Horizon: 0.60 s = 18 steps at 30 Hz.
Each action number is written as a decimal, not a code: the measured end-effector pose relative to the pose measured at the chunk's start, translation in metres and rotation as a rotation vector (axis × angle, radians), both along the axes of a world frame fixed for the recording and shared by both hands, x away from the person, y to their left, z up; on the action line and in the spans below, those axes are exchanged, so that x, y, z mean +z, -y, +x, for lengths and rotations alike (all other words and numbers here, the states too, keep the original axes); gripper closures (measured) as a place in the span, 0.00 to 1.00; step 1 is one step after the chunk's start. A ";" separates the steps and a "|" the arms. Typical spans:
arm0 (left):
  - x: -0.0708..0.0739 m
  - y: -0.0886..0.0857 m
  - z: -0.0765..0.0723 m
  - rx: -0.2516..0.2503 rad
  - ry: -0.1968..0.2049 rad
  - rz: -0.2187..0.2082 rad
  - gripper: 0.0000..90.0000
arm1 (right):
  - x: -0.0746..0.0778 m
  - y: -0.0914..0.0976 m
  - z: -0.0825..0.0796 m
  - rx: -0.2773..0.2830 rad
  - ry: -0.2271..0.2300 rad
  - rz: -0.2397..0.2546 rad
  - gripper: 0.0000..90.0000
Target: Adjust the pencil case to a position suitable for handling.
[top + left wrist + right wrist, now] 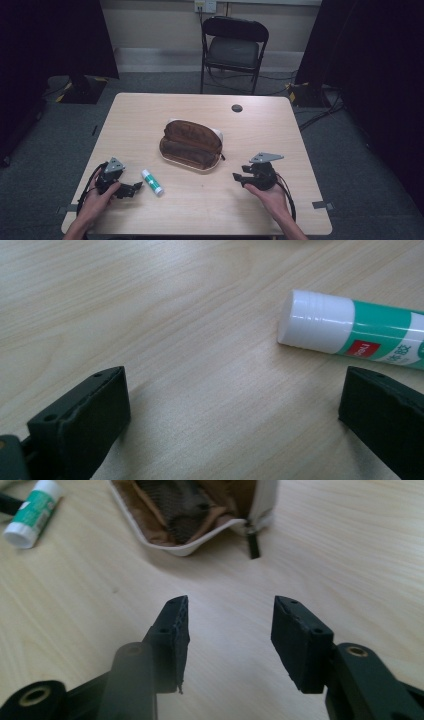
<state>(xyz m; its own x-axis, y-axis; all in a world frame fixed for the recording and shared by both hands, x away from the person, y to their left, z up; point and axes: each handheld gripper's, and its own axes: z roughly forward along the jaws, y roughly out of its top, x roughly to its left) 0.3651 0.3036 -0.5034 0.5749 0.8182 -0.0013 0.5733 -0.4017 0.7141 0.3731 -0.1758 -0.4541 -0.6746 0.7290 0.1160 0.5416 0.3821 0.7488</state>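
Pale wood desk (200, 200): glue stick (152, 182) lies flat just beside the spread left tongs (134, 188), ready for pinching. Right tongs (237, 179), part-spread and empty, face the unzipped pouch (191, 146) mid-desk, likely its destination.

Glue stick (360, 332) — far end cropped

I count one glue stick (152, 182), one open brown pouch (191, 145), one folding chair (233, 47), probably one table grommet (237, 108).

Both hands rest low, left gripper (131, 189) gaping wide, right gripper (239, 178) half-parted, empty.
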 end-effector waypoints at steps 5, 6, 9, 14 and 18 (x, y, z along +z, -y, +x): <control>0.000 0.000 0.000 0.000 0.000 0.000 0.00 | 0.003 -0.016 -0.001 0.059 0.018 -0.013 0.60; 0.000 0.000 0.000 0.000 0.000 0.000 0.00 | 0.004 -0.020 0.000 0.072 0.024 -0.004 0.61; 0.000 0.000 0.000 0.000 0.000 0.000 0.00 | 0.009 -0.036 0.006 0.107 0.041 0.000 0.60; 0.000 0.000 0.000 0.000 0.000 0.000 0.00 | 0.010 -0.063 0.020 0.170 0.048 -0.023 0.60; 0.000 0.000 0.000 0.000 0.000 0.000 0.00 | 0.016 -0.080 0.036 0.183 0.049 0.008 0.61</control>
